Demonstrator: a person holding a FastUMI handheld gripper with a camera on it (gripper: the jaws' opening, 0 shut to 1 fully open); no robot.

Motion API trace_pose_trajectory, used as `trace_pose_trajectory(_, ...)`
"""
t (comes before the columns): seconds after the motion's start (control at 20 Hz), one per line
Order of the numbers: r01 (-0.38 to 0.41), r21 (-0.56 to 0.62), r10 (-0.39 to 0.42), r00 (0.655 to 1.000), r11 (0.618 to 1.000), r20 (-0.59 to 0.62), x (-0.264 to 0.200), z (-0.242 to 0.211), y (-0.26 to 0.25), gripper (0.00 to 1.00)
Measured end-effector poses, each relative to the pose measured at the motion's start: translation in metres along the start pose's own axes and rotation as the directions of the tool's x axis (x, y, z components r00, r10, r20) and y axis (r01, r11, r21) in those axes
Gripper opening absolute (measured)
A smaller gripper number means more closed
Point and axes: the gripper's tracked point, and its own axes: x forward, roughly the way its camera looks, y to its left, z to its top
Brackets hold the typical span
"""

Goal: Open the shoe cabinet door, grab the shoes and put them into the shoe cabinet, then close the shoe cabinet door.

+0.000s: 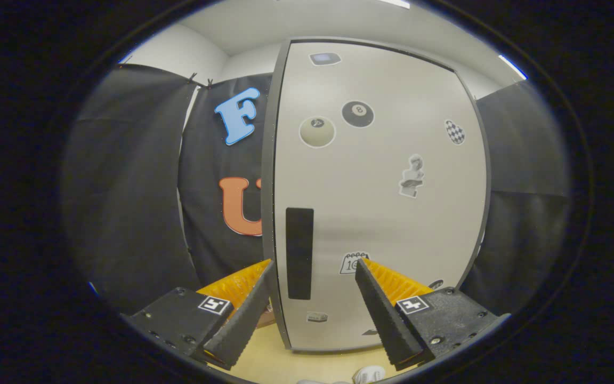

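The shoe cabinet door (376, 202) stands straight ahead, pale grey with a dark frame and several stickers on it. It looks shut. A black vertical handle strip (299, 253) runs near its left edge. My gripper (313, 266) is open, its two black fingers with orange backs spread wide. The handle strip lies in the gap between them, close to the left finger (248, 309). The right finger (379, 309) is in front of the door's lower middle. Neither finger touches the door. A bit of white, perhaps a shoe (369, 375), shows on the floor just below the fingers.
The cabinet stands on a light wooden floor (269, 354). Black booth cloth (126, 202) hangs to the left and right of the cabinet. White room walls rise above the cloth.
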Motion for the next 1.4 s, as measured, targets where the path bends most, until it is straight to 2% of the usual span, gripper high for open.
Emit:
trace_pose_trajectory(0.2, 0.013, 0.007, -0.012, 0.999, 1.000, -0.033, 0.035, -0.012, 0.006, 0.95)
trace_pose_trajectory(0.3, 0.010, 0.015, -0.009, 0.999, 1.000, -0.052, 0.046, -0.017, 0.009, 0.89)
trace_pose_trajectory(0.4, 0.011, 0.030, -0.009, 0.998, 0.999, -0.061, 0.053, -0.020, 0.013, 0.75)
trace_pose_trajectory(0.55, 0.042, 0.028, -0.041, 0.998, 0.999, -0.046, 0.055, -0.019, 0.011, 0.45)
trace_pose_trajectory(0.65, 0.056, 0.018, -0.055, 0.997, 0.998, -0.045, 0.055, -0.021, 0.009, 0.40)
trace_pose_trajectory(0.85, 0.055, 0.028, -0.052, 0.996, 0.998, -0.077, 0.050, -0.022, 0.008, 0.34)
trace_pose_trajectory(1.0, 0.019, 0.033, -0.016, 0.997, 0.999, -0.079, 0.039, -0.023, 0.009, 0.29)
trace_pose_trajectory(1.4, -0.068, 0.048, 0.073, 0.993, 0.997, -0.094, -0.023, -0.027, -0.002, 0.24)
